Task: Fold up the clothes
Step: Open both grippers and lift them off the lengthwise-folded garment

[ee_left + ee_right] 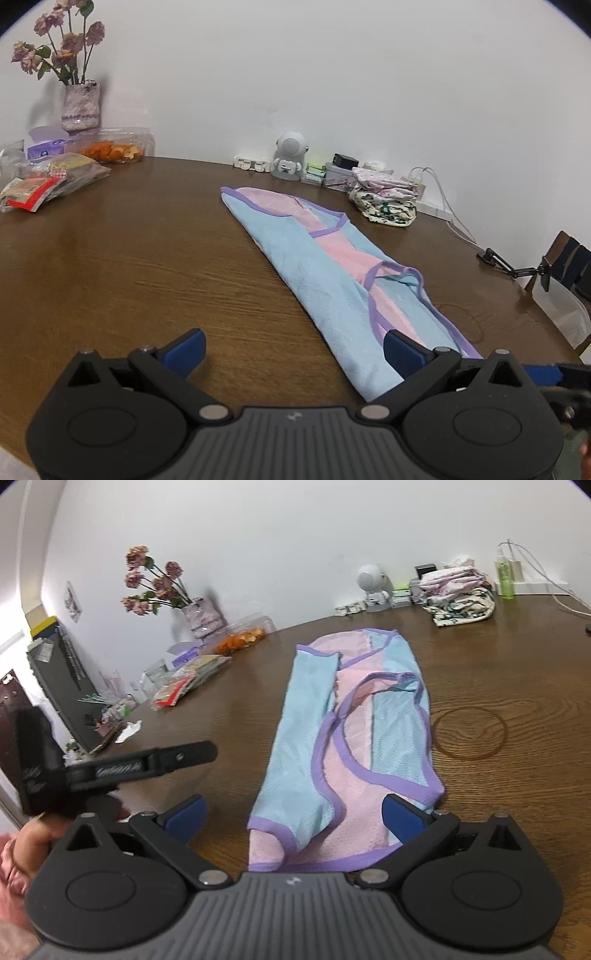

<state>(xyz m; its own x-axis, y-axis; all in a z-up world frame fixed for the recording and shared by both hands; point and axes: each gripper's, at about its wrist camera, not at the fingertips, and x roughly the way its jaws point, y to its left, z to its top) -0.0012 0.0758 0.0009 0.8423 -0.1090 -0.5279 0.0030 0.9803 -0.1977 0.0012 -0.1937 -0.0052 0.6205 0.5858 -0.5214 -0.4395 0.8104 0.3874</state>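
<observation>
Left tongs [293,347] spread wide, holding nothing, low over the brown wooden tabletop [129,266]. Right tongs [293,821] likewise wide and empty. Blue-and-pink garment with purple trim [325,266] stretched long on the tabletop, folded lengthwise; near end just ahead of the right tongs, between their blue fingers [400,818]; ahead and to the right of the left tongs. Farther back near the wall: stack of folded clothes [384,197], astronaut figurine [290,157], vase of dried flowers [80,105].
</observation>
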